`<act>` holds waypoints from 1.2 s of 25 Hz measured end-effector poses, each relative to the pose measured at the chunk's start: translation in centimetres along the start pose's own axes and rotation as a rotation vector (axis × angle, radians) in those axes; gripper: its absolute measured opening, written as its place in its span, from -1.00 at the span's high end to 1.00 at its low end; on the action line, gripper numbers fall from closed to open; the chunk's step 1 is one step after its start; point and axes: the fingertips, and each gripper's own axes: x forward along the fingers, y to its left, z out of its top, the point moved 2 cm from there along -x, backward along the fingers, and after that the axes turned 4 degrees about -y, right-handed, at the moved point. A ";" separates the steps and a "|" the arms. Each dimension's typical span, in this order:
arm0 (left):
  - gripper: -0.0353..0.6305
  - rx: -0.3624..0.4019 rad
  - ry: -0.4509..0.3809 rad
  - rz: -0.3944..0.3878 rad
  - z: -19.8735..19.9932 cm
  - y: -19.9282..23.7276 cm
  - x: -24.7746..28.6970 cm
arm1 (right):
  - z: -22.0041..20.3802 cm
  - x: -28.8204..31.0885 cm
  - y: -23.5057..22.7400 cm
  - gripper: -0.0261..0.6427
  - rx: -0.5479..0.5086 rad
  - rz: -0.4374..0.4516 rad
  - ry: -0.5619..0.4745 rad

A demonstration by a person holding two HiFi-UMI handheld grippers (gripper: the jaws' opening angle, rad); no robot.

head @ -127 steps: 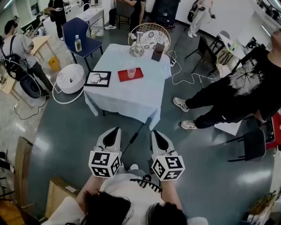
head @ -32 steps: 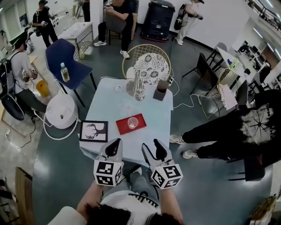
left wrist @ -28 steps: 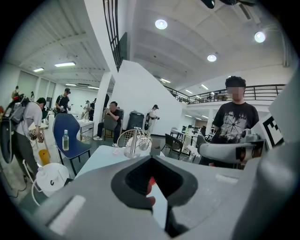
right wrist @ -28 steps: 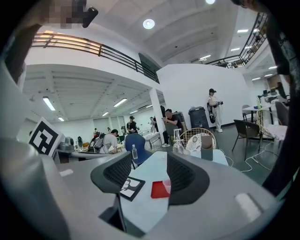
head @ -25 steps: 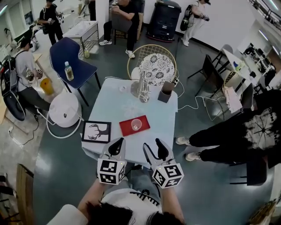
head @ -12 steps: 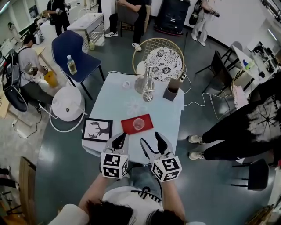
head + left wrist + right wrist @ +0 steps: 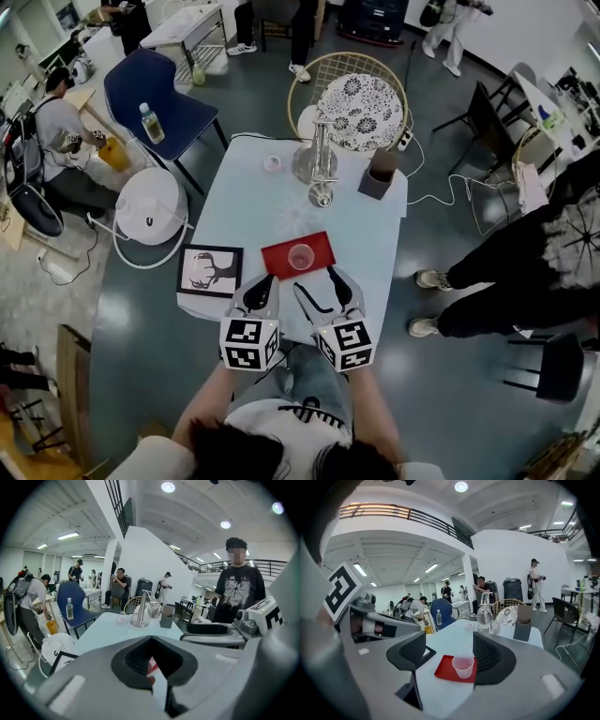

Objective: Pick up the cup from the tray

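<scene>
Right tool: cup just ahead

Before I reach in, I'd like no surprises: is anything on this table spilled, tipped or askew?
Nothing stands out. The cup stands upright on the red tray. No spill shows on the table, and the framed picture lies flat near its left edge.

Cup on tray on table

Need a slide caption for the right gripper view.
Right gripper, jaws just opened wider and empty, lined up on the clear cup standing on the red tray on the white table.
</scene>
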 end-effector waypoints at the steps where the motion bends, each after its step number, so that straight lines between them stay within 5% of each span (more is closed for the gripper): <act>1: 0.89 -0.001 0.007 0.004 0.0 0.1 0.4 | -0.3 0.4 -0.1 -0.04 0.003 0.001 0.005; 30: 0.89 -0.095 0.190 0.127 -6.4 4.2 9.2 | -10.5 10.7 -3.7 -0.32 -0.032 0.108 0.228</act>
